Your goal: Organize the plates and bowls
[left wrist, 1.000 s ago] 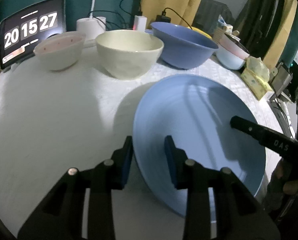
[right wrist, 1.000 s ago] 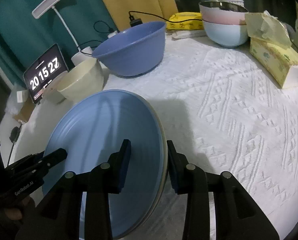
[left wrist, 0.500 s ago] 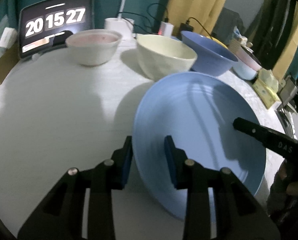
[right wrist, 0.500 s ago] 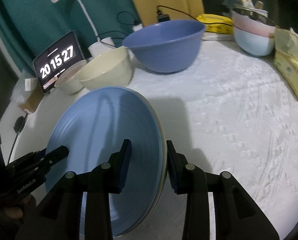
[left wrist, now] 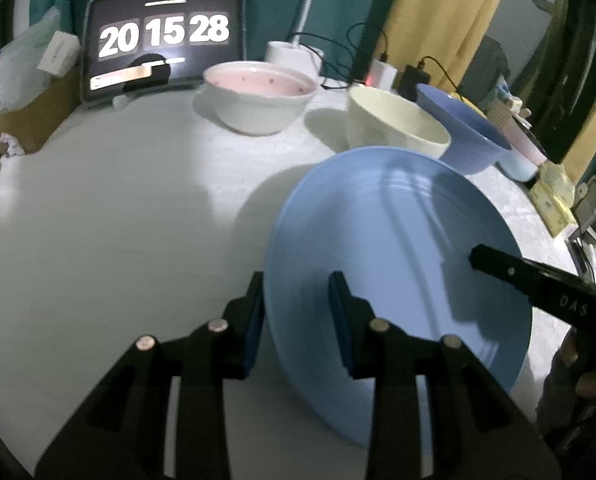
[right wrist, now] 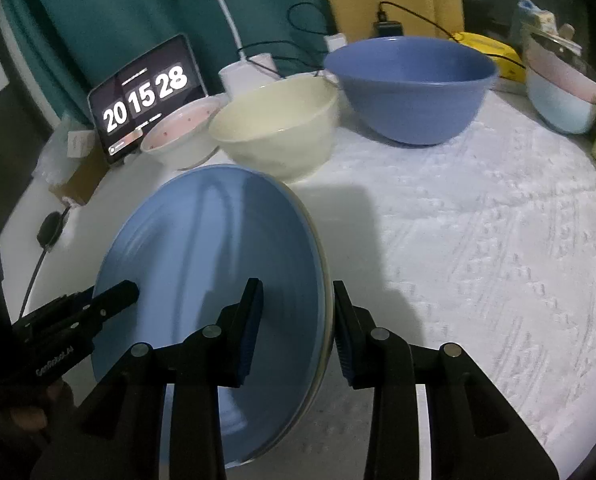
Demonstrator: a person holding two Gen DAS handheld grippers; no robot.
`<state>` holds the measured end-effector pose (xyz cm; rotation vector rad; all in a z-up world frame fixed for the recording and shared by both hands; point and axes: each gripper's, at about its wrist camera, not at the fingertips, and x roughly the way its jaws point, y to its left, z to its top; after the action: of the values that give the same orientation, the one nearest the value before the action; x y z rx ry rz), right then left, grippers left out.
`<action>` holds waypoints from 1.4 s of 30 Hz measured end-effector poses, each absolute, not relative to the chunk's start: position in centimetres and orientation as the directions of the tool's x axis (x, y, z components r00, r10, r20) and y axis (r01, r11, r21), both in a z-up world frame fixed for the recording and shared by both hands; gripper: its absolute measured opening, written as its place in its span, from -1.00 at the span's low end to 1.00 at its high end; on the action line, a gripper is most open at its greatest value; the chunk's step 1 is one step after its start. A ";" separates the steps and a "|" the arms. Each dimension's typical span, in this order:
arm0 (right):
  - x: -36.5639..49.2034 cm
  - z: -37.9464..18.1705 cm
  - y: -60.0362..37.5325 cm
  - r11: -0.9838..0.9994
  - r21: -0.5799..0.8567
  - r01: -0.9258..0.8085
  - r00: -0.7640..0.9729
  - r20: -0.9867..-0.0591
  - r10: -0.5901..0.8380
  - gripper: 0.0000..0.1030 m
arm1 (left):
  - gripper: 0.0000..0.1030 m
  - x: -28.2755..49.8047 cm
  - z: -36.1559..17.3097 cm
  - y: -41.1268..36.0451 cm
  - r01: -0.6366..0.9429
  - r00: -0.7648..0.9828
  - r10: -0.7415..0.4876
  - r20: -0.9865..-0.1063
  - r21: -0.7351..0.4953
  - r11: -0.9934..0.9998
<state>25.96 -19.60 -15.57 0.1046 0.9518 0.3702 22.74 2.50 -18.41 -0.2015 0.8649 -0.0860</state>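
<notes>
A large light blue plate (left wrist: 398, 248) is held above the white table between both grippers. My left gripper (left wrist: 298, 312) is shut on its left rim. My right gripper (right wrist: 298, 320) is shut on the opposite rim of the plate (right wrist: 210, 264). A paler plate edge shows under it on the right side. A pink-lined white bowl (left wrist: 258, 100), a cream bowl (left wrist: 394, 128) and a dark blue bowl (left wrist: 462, 136) stand in a row at the back. They also show in the right wrist view: pink bowl (right wrist: 182, 132), cream bowl (right wrist: 278, 128), blue bowl (right wrist: 410, 88).
A clock tablet (left wrist: 162, 44) stands at the back left beside a cardboard box (left wrist: 26, 120). A lamp base (right wrist: 246, 76), chargers and cables lie behind the bowls. Stacked pink and pale blue bowls (right wrist: 558, 92) and a tissue pack (left wrist: 550, 204) are at the right.
Both grippers have carried the plate left and toward the back of the table. The bowls and the clock now look nearer. The grips have not changed.
</notes>
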 end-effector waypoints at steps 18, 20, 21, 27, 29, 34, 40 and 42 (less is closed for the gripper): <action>27.1 -16.1 -14.1 0.909 0.255 -0.329 0.474 -0.788 0.393 -0.29 | -0.37 22.3 -18.8 6.8 -0.091 0.657 -0.094 -0.748 -0.202 0.975; 27.2 -16.4 -13.8 0.910 0.252 -0.329 0.470 -0.792 0.389 -0.29 | -0.37 22.2 -18.9 6.6 -0.091 0.666 -0.079 -0.742 -0.185 0.978; 27.3 -16.5 -13.8 0.912 0.251 -0.325 0.469 -0.794 0.386 -0.29 | -0.37 22.2 -18.9 6.3 -0.090 0.672 -0.065 -0.738 -0.169 0.982; 27.4 -17.0 -13.7 0.916 0.242 -0.320 0.478 -0.794 0.376 -0.26 | -0.37 22.4 -19.0 6.1 -0.092 0.674 -0.046 -0.737 -0.146 0.985; 27.4 -16.9 -13.6 0.916 0.236 -0.324 0.482 -0.792 0.375 -0.25 | -0.36 22.4 -18.9 6.2 -0.096 0.668 -0.048 -0.743 -0.151 0.984; 27.4 -17.0 -13.7 0.917 0.234 -0.322 0.478 -0.796 0.371 -0.26 | -0.34 21.8 -17.8 5.9 -0.119 0.691 -0.009 -0.723 -0.126 0.985; 27.3 -16.5 -15.0 0.923 0.233 -0.307 0.495 -0.789 0.364 -0.25 | -0.33 21.3 -16.2 5.6 -0.142 0.725 0.035 -0.688 -0.099 0.985; 27.1 -16.2 -15.5 0.924 0.232 -0.305 0.503 -0.784 0.363 -0.25 | -0.33 21.2 -15.7 5.3 -0.142 0.732 0.040 -0.680 -0.094 0.985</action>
<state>27.12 -15.47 -16.17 0.0665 0.9627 0.4035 21.20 5.31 -15.68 -0.1436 0.7436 0.1008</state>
